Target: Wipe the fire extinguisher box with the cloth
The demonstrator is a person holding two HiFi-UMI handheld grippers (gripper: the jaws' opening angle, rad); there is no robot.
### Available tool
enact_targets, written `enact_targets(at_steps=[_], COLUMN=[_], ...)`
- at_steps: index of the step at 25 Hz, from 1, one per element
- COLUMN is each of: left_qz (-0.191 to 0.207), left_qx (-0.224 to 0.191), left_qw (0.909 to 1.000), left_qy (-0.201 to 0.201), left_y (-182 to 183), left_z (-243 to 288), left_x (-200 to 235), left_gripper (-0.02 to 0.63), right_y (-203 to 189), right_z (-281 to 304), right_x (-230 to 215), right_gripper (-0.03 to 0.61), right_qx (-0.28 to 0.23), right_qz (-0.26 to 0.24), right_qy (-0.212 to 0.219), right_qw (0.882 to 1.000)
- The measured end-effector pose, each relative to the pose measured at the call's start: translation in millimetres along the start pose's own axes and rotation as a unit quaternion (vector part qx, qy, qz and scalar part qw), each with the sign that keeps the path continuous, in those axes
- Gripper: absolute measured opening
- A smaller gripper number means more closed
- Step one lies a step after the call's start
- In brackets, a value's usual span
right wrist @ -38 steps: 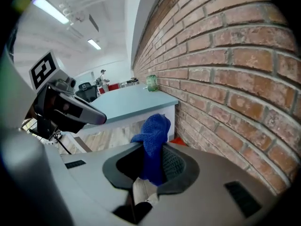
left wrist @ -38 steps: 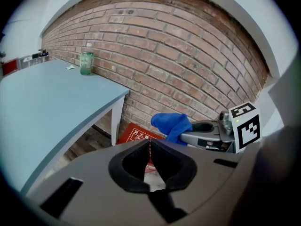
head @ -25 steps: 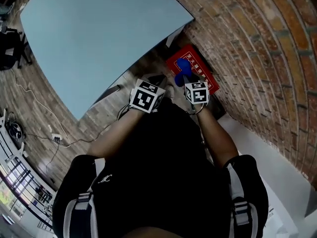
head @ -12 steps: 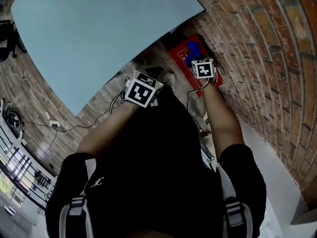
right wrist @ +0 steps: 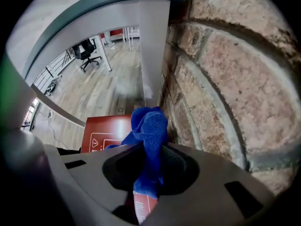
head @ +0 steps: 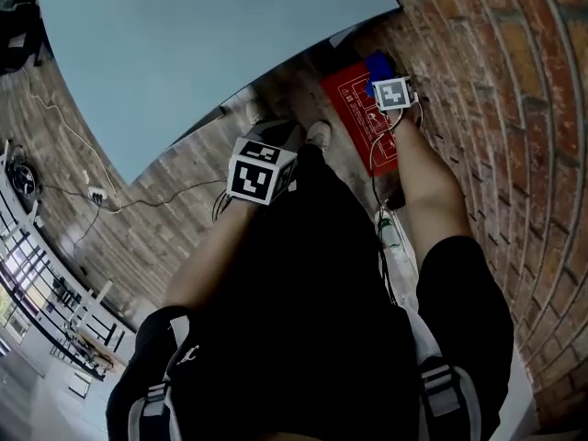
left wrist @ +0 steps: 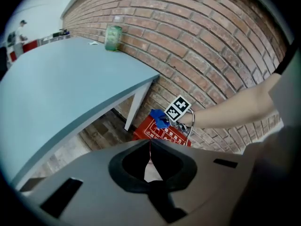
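Observation:
The red fire extinguisher box (head: 356, 122) lies on the floor against the brick wall, beside the table leg. My right gripper (head: 387, 83) is over the box's far end, shut on a bunched blue cloth (head: 378, 63). In the right gripper view the cloth (right wrist: 150, 125) hangs between the jaws, with the box (right wrist: 104, 133) below and to the left and the bricks close on the right. My left gripper (head: 265, 162) is held back near my body, away from the box, shut on nothing. From the left gripper view, the box (left wrist: 160, 134) and the cloth (left wrist: 159, 118) lie ahead.
A light blue table (head: 184, 44) stands over the box's left side, its white leg (right wrist: 153, 46) right by the box. The brick wall (head: 496, 99) runs along the right. A green container (left wrist: 113, 37) sits on the tabletop by the wall. Cables (head: 64, 191) trail on the wooden floor at left.
My right gripper has carried the blue cloth along the red box toward its far end by the wall. The left gripper has stayed near my body.

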State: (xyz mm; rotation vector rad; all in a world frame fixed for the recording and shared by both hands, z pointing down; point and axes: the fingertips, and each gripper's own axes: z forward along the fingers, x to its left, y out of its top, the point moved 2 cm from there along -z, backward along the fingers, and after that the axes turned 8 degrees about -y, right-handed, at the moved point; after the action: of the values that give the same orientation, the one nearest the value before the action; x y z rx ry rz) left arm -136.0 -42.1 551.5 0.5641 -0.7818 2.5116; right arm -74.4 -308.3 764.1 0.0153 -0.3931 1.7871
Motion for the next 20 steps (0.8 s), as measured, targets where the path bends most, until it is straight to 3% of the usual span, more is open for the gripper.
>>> enact_targets(at_steps=[2,7,15,20], left_qz=[-0.029,-0.040,-0.021,-0.013], left_qx=[-0.010,-0.009,0.013,0.010], left_qw=[0.9995,0.9990,0.9994,0.9995], left_qy=[0.007,0.017,0.022,0.028], left_y=[2,-25,-49,-46], left_z=[-4,-17,-20,-24], left_x=[7,14,6,7], left_gripper=[0.011,0.011,0.011,0.011], right_y=[13,9,-8,-22], right_z=[3,5,-14,-16], right_x=[6,40,140,155], right_gripper=[0.083,0.083,0.083,0.083], right_qx=[-0.004,-0.040,-0.047,-0.021], right_qz=[0.014,0.016,-0.068,-0.105], right_qy=[0.019,0.033,0.127,0.149], right_qw=[1.000,0.999,0.988,0.983])
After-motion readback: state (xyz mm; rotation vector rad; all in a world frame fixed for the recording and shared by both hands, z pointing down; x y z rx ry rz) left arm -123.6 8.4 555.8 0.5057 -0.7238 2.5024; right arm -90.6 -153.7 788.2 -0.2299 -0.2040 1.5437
